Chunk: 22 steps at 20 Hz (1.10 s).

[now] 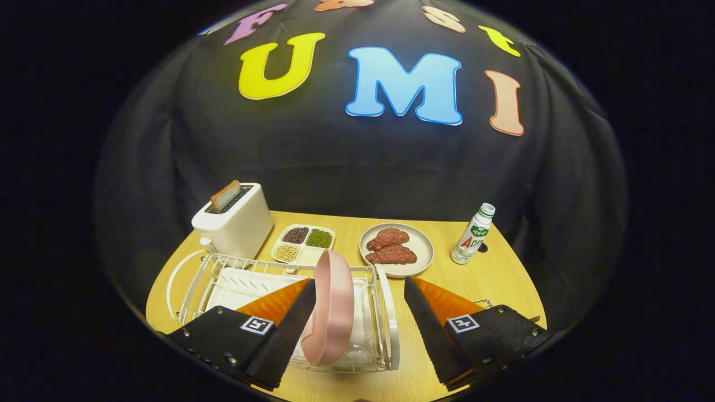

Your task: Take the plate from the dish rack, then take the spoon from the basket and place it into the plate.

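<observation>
Setting: wooden desk [503, 279] before a black cloth wall.
Toaster [234, 223]: white, one bread slice [225, 195] standing in its slot.
Divided tray [302, 243]: dark beans, green beans, pale beans in separate compartments.
Grey plate [422, 251]: two pieces of red meat [392, 246].
Bottle [473, 234]: upright, right of the grey plate.
Dish rack [385, 312]: white wire, holds the pink plate [332, 312] on edge.
Hand-held gripper [357, 324]: fingers spread wide; pink plate stands between them, close against the left finger [290, 329], apart from the right.
</observation>
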Each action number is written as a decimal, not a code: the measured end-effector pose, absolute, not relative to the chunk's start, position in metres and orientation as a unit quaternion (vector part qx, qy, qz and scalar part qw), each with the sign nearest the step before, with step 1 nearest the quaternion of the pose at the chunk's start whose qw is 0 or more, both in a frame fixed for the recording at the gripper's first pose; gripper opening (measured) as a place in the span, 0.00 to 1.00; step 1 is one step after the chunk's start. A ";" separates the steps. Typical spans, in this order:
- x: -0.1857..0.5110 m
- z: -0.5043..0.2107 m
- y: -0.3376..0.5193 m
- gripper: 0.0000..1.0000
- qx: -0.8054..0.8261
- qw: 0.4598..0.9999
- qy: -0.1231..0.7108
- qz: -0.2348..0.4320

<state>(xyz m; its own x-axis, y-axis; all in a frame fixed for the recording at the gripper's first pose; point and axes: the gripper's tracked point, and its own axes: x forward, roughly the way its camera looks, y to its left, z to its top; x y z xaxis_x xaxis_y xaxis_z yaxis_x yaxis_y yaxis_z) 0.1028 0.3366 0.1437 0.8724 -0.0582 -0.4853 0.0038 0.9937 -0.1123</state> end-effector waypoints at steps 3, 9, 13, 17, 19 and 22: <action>0.110 0.128 0.332 0.66 -0.090 0.955 0.277 -0.053; 0.114 0.110 0.329 0.15 -0.128 0.938 0.308 -0.096; 0.112 0.116 0.344 0.06 -0.174 0.928 0.312 -0.109; 0.116 0.129 0.352 0.06 -0.204 0.922 0.303 -0.130; 0.119 0.141 0.356 0.06 -0.225 0.921 0.288 -0.136; 0.121 0.160 0.355 0.06 -0.248 0.921 0.263 -0.147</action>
<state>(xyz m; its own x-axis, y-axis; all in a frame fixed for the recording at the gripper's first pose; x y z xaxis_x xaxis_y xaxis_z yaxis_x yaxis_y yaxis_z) 0.1205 0.3551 0.1597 0.8189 -0.4011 -0.4106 0.1405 0.8336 -0.5342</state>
